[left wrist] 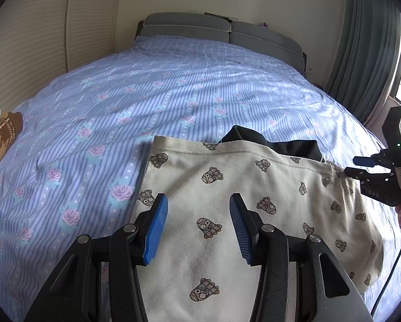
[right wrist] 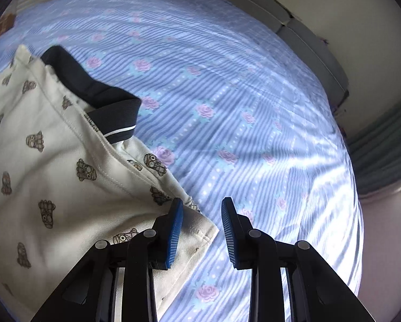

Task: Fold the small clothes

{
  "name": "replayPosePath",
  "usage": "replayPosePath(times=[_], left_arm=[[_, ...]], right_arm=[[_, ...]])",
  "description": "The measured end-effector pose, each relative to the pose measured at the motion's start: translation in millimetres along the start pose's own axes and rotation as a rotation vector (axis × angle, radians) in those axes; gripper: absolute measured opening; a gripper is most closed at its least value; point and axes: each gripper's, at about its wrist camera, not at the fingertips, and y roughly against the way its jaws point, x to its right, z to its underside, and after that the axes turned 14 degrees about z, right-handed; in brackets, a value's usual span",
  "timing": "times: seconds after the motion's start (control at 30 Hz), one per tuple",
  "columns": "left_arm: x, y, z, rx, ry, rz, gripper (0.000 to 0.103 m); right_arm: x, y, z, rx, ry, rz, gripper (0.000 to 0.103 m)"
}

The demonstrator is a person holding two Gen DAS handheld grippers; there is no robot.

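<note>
Left wrist view first: my left tongs [left wrist: 197,228] hang above the middle of a cream polo shirt [left wrist: 227,201], blue pads spread apart with only cloth seen below them, nothing pinched. At the far right edge of that view my right tongs [left wrist: 361,166] sit at the shirt's corner.

Right wrist view: my right tongs [right wrist: 201,230] also stand parted and hold nothing. The left pad overlaps a stitched sleeve hem [right wrist: 200,233]; the right pad is over bare sheet. The shirt runs away to the left of these tongs, printed with small brown cartoon figures, its dark collar [right wrist: 104,102] lying ahead and to the left.

My judgement: the step in hand is taking this sleeve to fold it inward. To do it well I should slide the tongs left so both pads straddle the hem, catch every layer, close firmly, then lift only a little and carry the sleeve across toward the shirt's middle. The left tongs could press down on the body so it does not drag. Soft cloth can slip from a shallow bite.

Outward from the tongs: the shirt lies on a bedsheet [left wrist: 147,86], blue stripes with pink roses, lightly rippled. Beyond are a grey padded headboard [left wrist: 227,35], a brown plaid garment [left wrist: 2,134] far left, pale ribbed wardrobe doors [left wrist: 39,40], and teal curtains [left wrist: 369,40] beside a bright window.
</note>
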Motion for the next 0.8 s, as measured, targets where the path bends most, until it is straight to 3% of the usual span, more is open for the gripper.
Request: replayPosePath(times=[0.1, 0.27, 0.5, 0.8], left_arm=[[-1.7, -1.3, 0.2, -0.001, 0.005, -0.004, 0.047], [0.6, -4.7, 2.0, -0.01, -0.007, -0.014, 0.047], [-2.6, -4.7, 2.9, -0.016, -0.005, -0.019, 0.047], [16.9, 28.6, 3.1, 0.007, -0.034, 0.007, 0.049]], right_arm=[[7.4, -2.4, 12.0, -0.028, -0.112, -0.046, 0.029], [6.5, -17.0, 23.4, -0.062, -0.153, 0.055, 0.029], [16.4, 36.8, 37.1, 0.041, -0.261, 0.081, 0.029], [16.3, 97.1, 96.3, 0.01, -0.554, -0.04, 0.032]])
